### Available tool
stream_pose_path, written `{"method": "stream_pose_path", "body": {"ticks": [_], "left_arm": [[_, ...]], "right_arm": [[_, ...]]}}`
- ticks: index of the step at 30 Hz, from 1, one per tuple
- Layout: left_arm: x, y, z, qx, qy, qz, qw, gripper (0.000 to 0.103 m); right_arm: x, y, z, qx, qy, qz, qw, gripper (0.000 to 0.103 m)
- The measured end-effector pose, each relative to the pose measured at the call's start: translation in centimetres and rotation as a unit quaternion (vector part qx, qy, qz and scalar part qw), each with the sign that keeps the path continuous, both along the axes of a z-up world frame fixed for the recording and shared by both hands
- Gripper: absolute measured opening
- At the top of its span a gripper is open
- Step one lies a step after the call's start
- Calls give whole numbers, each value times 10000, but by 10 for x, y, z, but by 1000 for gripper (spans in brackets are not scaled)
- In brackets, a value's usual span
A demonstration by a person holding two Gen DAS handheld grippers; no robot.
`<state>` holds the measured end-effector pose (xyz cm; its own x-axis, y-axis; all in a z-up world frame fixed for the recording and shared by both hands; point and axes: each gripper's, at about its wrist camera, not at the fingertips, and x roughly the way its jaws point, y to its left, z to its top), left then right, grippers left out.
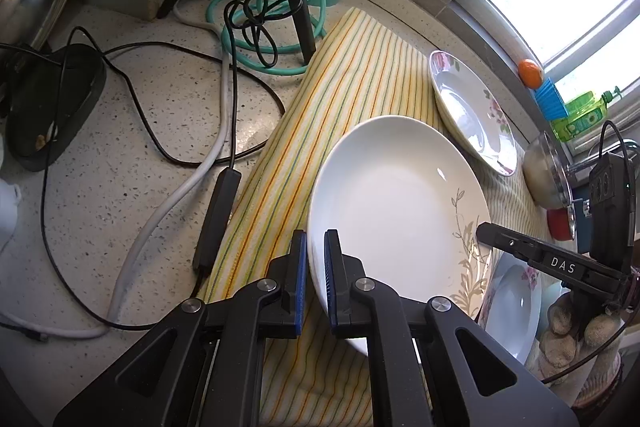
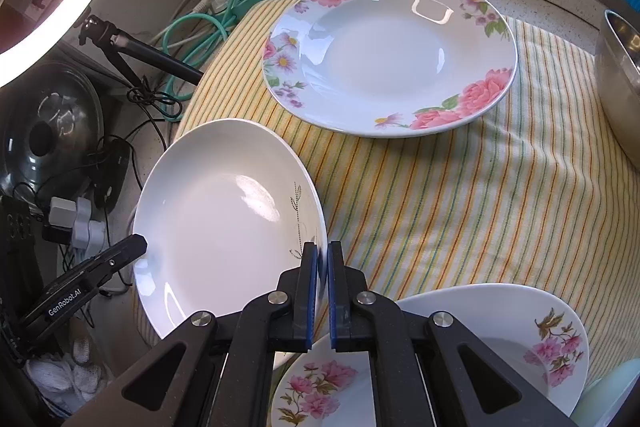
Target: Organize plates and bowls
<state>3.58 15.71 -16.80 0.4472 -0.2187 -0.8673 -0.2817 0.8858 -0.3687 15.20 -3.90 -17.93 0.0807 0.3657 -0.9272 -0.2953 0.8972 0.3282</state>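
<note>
Over the striped cloth [image 2: 460,195] hangs the white plate [image 2: 224,223], and it is gripped from both sides. On its left rim the left gripper [image 1: 315,267] has its blue pads pinched on the edge; seen from the right wrist, its black arm reads "GenRobot.AI". The plate is tilted, its hollow face turned up toward the cameras, and its grey leaf sprig sits on the rim nearest the right gripper [image 2: 322,291]. That gripper is pressed onto the opposite rim, fingers nearly together with the edge between them; from the left wrist its arm carries the letters "DAS".

Farther back on the cloth from the white plate lies a floral plate [image 2: 390,53], flat, pink roses round its border. To the right of the held plate and lower, near the cloth's near edge, more rose-patterned plates [image 2: 520,343] are piled, though how many is hard to tell under the gripper body. At the cloth's far right edge stands a metal bowl [image 2: 622,83].
</note>
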Motion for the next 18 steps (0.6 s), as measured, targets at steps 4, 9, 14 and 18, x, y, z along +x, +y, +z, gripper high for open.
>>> {"method": "stream_pose_path", "body": {"ticks": [4, 9, 14, 18], "left_arm": [[-2, 3, 7, 76, -103, 35, 9999, 7], [-4, 7, 11, 104, -135, 74, 9998, 7], [-7, 8, 18, 88, -188, 116, 9997, 7], [-8, 5, 25, 53, -250, 93, 9996, 7]], "right_arm": [[-2, 1, 0, 71, 29, -14, 10000, 5], [-5, 3, 5, 160, 21, -46, 9999, 5], [-8, 3, 17, 213, -69, -20, 9997, 5], [-12, -3, 26, 258, -124, -63, 9996, 5]]}}
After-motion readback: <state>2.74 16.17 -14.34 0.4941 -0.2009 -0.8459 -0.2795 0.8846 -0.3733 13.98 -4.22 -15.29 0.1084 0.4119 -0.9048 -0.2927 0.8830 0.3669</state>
